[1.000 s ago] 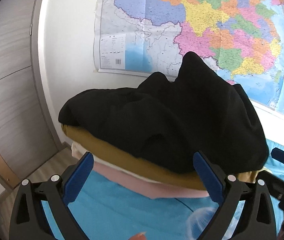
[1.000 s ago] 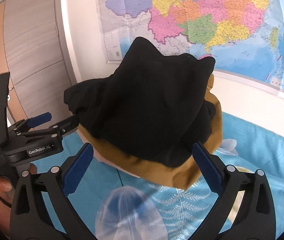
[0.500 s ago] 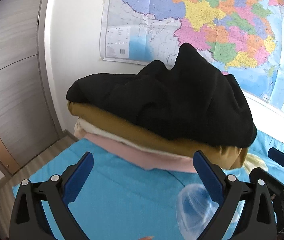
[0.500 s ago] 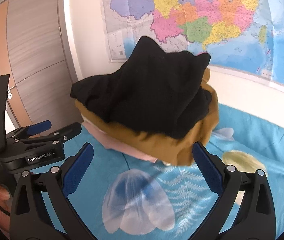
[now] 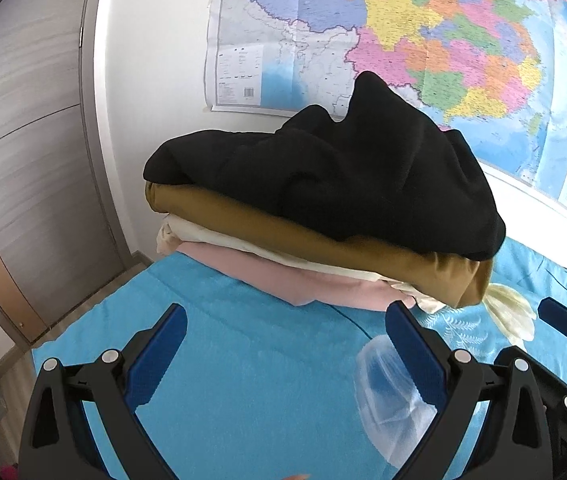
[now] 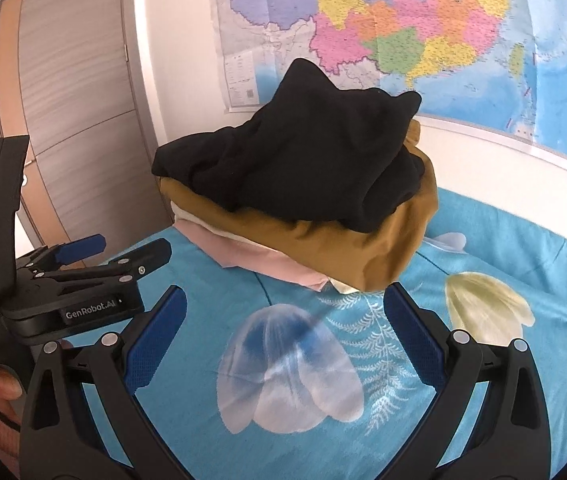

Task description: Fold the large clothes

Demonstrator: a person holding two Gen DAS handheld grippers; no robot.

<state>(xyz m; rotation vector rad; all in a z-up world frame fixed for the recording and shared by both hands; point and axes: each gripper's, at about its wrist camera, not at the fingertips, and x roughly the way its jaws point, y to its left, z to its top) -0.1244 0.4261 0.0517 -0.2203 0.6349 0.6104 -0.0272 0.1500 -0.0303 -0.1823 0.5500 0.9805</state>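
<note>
A stack of folded clothes lies on the blue bedspread [image 5: 251, 360] [image 6: 503, 248] against the wall. A black garment [image 5: 335, 172] [image 6: 307, 156] tops the stack, over a mustard one [image 5: 283, 232] [image 6: 347, 252], a cream one [image 5: 219, 238] and a pink one [image 5: 283, 276] [image 6: 243, 252]. My left gripper [image 5: 285, 336] is open, a short way in front of the stack, nothing between its fingers. My right gripper [image 6: 283, 320] is open too, apart from the stack. In the right wrist view the left gripper [image 6: 95, 256] shows from the side at left.
A large coloured map [image 5: 403, 32] [image 6: 383, 20] hangs on the white wall behind the stack. A wood-grain door [image 5: 15, 152] [image 6: 71, 100] stands at the left, past the bed's corner. The bedspread carries flower and fern prints [image 6: 291, 364].
Both grippers have drawn back from the clothes stack. The stack now looks smaller and farther away, with more blue bedspread showing in front of it.
</note>
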